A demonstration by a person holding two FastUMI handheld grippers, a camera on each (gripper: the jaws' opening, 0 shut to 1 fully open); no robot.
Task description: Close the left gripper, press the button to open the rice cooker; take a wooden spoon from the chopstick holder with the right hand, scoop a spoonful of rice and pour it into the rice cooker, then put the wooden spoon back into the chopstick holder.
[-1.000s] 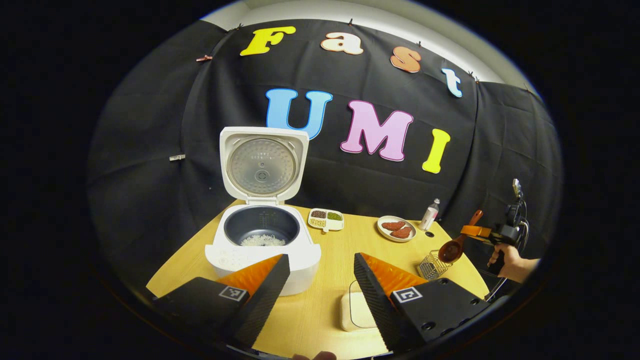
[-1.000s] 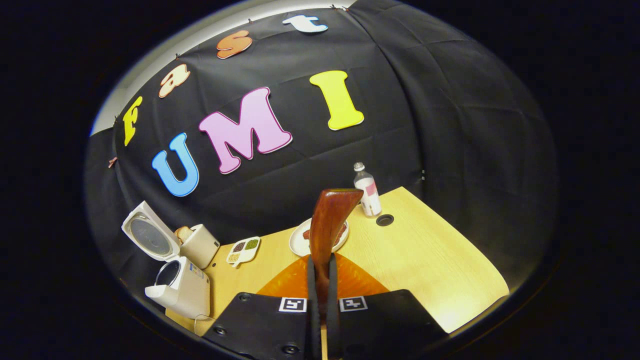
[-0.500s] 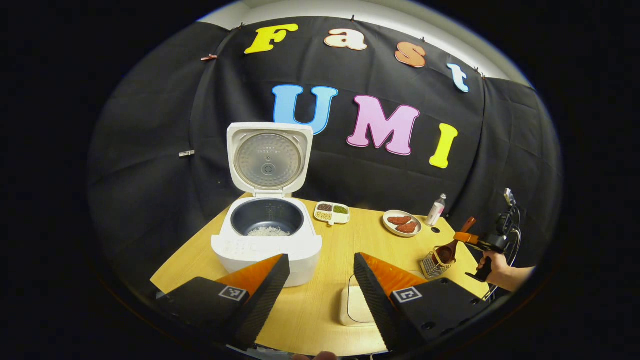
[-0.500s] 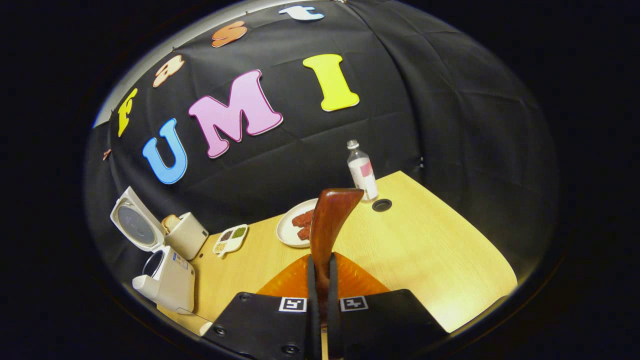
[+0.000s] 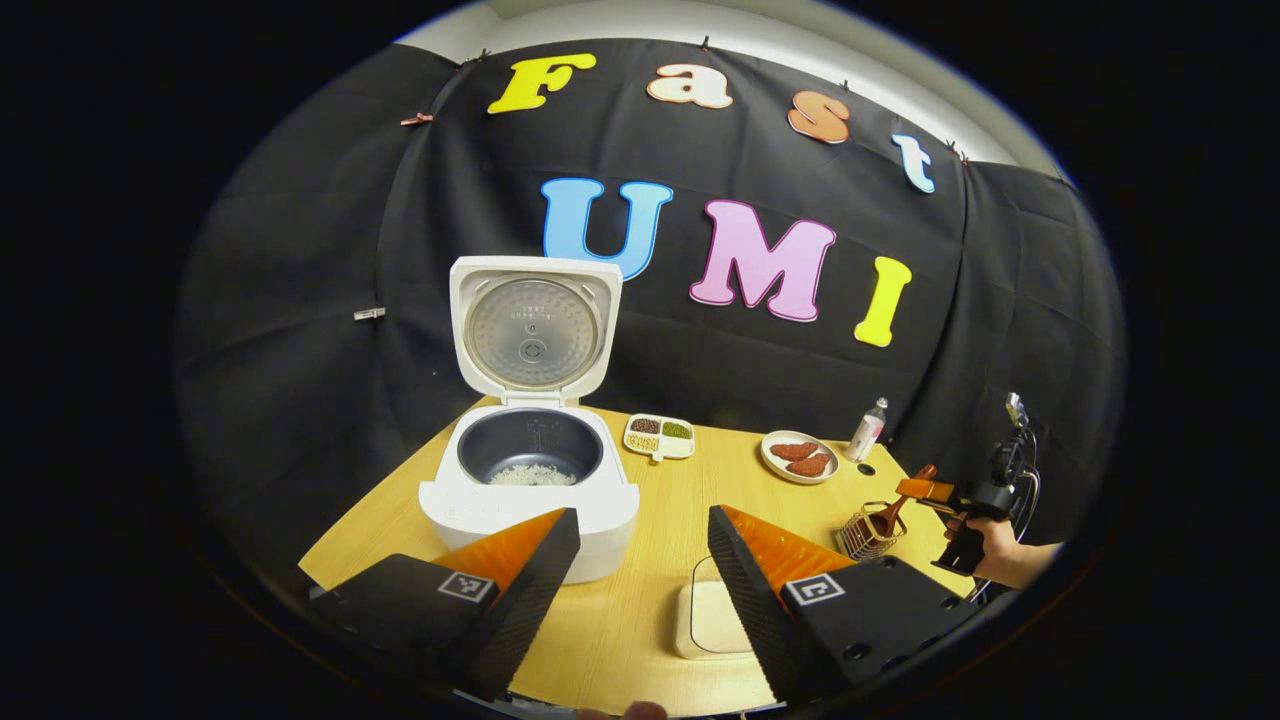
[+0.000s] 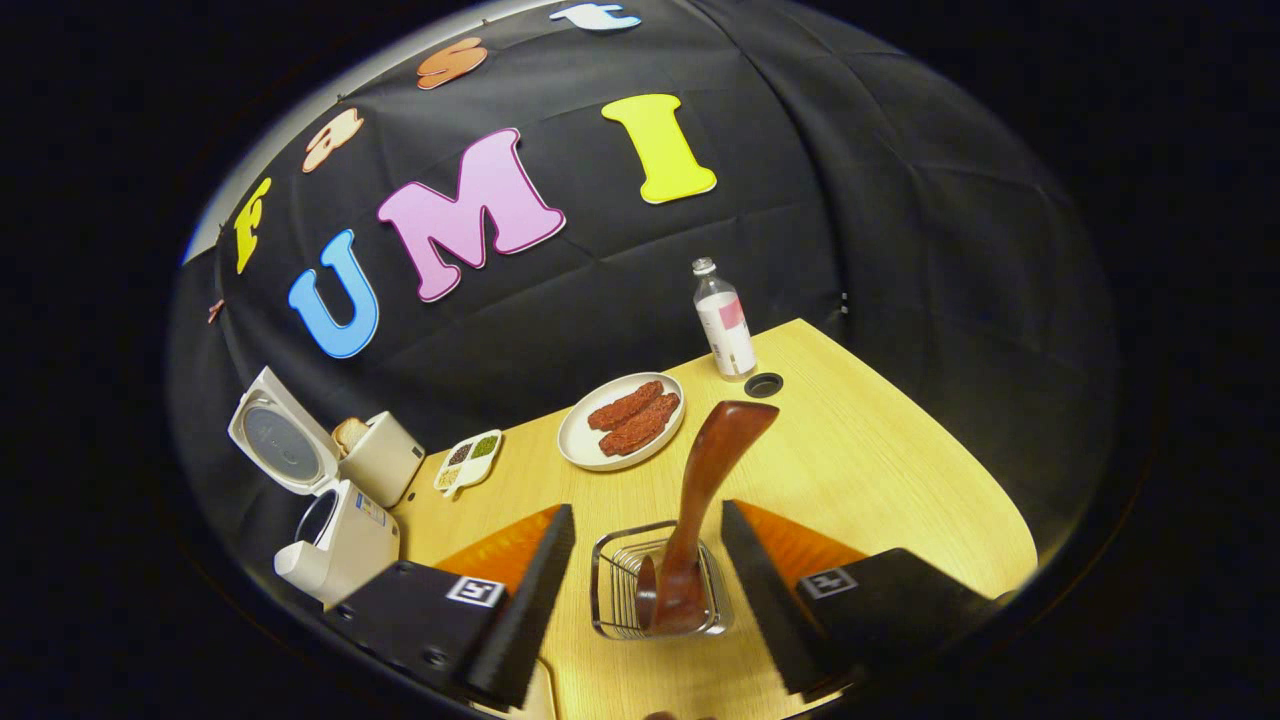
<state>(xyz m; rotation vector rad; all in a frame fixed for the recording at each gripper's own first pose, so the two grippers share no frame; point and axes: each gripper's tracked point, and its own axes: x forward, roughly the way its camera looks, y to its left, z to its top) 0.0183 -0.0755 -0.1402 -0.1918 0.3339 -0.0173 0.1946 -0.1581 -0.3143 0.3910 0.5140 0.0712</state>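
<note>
The white rice cooker (image 5: 528, 490) stands with its lid up, and a little rice lies in its dark pot (image 5: 530, 474). My left gripper (image 5: 640, 560) hovers open in front of it, holding nothing. In the right gripper view the wooden spoon (image 6: 700, 500) stands bowl-down in the wire chopstick holder (image 6: 655, 585), handle leaning up and right. My right gripper (image 6: 645, 580) is open with a finger on either side of the holder, apart from the spoon. The left gripper view shows that gripper (image 5: 925, 492) in a hand beside the holder (image 5: 868, 532).
On the wooden table (image 6: 870, 470) sit a plate of red meat (image 6: 622, 420), a small bottle (image 6: 724, 325), a divided dish of beans (image 6: 466, 464) and a toaster (image 6: 378, 458) behind the cooker. A flat white pad (image 5: 708, 620) lies near my left fingers.
My right gripper lowered the spoon into the wire holder and opened, letting it go. The left gripper only shifted slightly.
</note>
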